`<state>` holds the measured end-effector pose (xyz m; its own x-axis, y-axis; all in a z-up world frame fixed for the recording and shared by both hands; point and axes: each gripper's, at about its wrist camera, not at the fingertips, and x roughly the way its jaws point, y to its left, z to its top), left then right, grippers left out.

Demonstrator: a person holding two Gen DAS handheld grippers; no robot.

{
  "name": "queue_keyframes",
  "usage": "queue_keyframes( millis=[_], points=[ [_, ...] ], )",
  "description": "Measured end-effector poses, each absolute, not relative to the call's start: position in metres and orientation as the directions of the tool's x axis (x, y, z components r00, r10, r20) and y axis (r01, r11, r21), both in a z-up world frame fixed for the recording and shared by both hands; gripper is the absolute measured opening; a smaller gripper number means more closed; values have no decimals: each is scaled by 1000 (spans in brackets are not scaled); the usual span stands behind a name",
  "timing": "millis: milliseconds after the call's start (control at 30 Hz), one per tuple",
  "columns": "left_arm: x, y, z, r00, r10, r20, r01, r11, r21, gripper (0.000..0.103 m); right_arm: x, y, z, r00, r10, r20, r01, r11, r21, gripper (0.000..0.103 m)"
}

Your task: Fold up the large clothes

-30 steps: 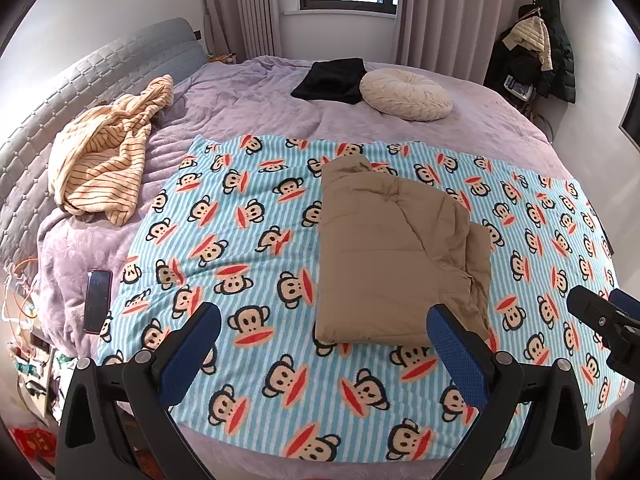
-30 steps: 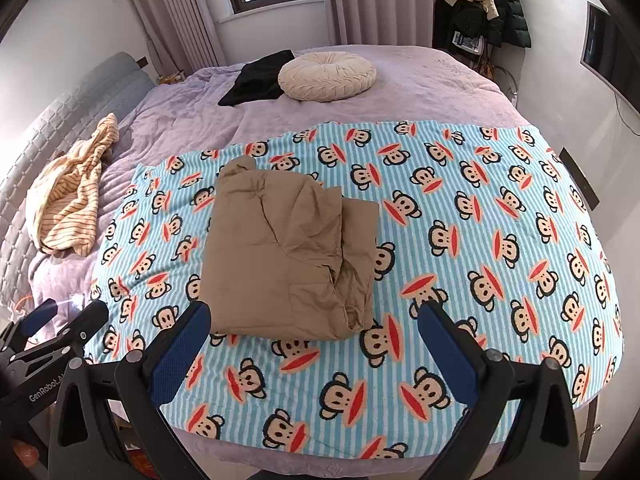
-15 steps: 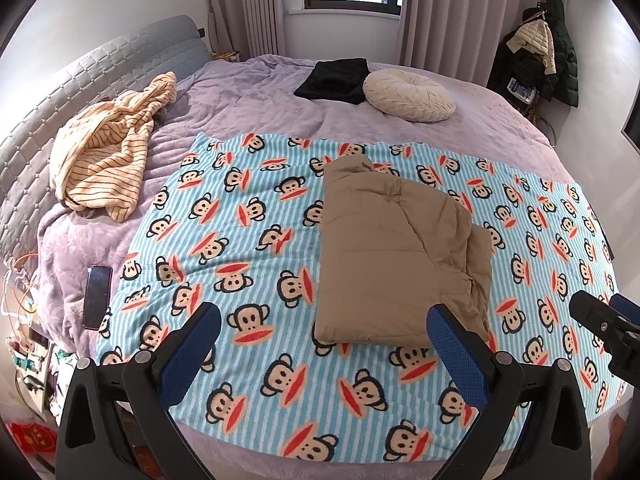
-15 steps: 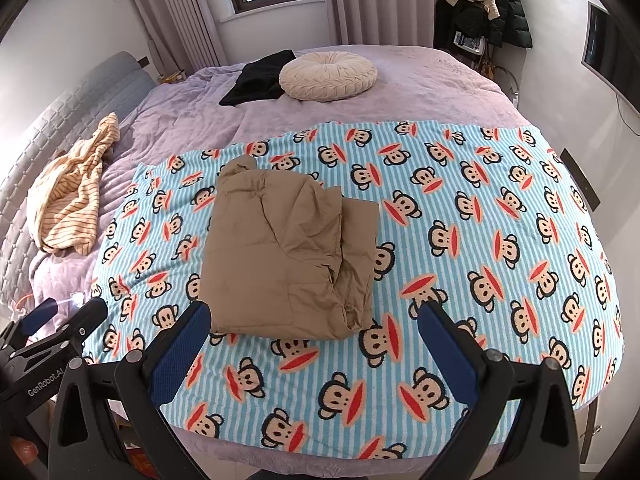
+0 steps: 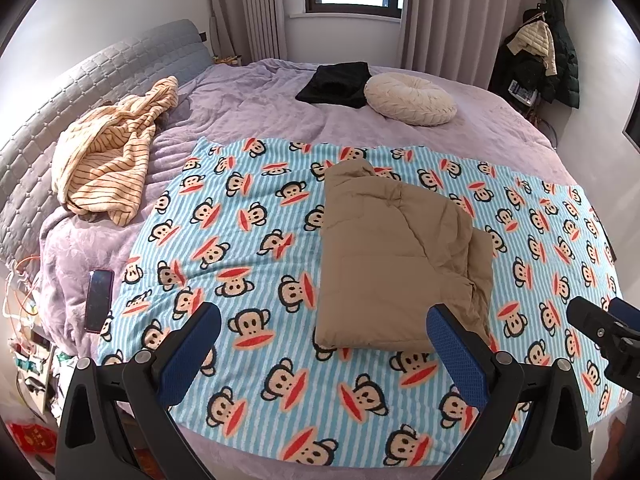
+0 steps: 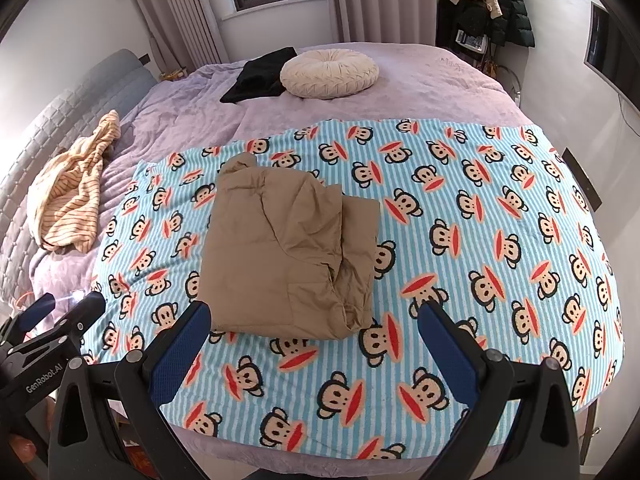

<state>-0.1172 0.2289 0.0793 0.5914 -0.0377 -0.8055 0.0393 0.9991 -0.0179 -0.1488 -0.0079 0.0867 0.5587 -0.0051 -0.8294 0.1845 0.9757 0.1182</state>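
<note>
A tan padded garment (image 5: 396, 256) (image 6: 288, 248) lies folded into a thick rectangle on a blue striped monkey-print blanket (image 5: 240, 240) (image 6: 480, 220) spread over the bed. My left gripper (image 5: 324, 324) hangs open above the blanket's near edge, in front of and left of the garment, holding nothing. My right gripper (image 6: 314, 326) is open too, just in front of the garment's near edge, with nothing between its fingers. Each gripper shows at the edge of the other's view: the right one (image 5: 600, 332) and the left one (image 6: 52, 312).
A striped cream garment (image 5: 108, 160) lies by the grey headboard (image 5: 80, 80). A black cloth (image 5: 336, 84) and a round cream cushion (image 5: 408, 98) sit at the far side. A phone (image 5: 98, 294) lies at the left bed edge. Coats (image 5: 540, 48) hang at the back right.
Both views have shifted only slightly; the left gripper has drifted a little. The garment lies unmoved and both grippers stay open.
</note>
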Motion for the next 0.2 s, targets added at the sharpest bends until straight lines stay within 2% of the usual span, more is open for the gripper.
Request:
queue_keyframes(
  millis=[200],
  points=[
    [-118,223,81,594,-44,-804,52,999,-16,103,-148,-8,87,558,-4,-830,185,976,120,103]
  ],
)
